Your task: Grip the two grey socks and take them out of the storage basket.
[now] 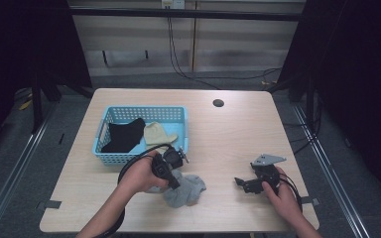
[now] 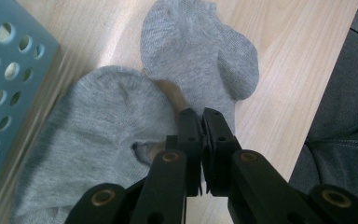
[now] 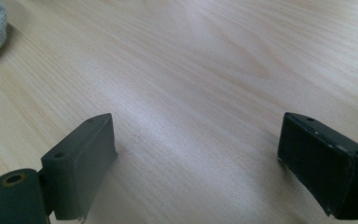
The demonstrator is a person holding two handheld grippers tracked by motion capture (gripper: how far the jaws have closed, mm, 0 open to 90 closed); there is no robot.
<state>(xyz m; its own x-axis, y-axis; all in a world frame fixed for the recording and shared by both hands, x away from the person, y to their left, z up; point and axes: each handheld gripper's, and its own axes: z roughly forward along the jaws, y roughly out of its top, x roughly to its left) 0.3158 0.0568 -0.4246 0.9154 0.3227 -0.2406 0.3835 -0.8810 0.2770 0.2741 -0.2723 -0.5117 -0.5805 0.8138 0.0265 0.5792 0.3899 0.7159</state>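
left tool (image 2: 201, 122) is clamped shut right at the grey socks (image 2: 121, 140) under its tips, probably pinching fabric to lift, while right tool (image 3: 196, 158) sits wide open.

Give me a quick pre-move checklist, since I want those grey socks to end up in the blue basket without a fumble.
1. Left gripper shut: ok, jaws together.
2. Left gripper holding a grey sock: cannot tell; the tips sit at the edges of both socks.
3. Second grey sock separate from the first: not ok, they touch.
4. Blue basket within reach, room inside: ok, beside the socks, holding a black item and a cream one.
5. Right gripper free: ok, open over bare table.
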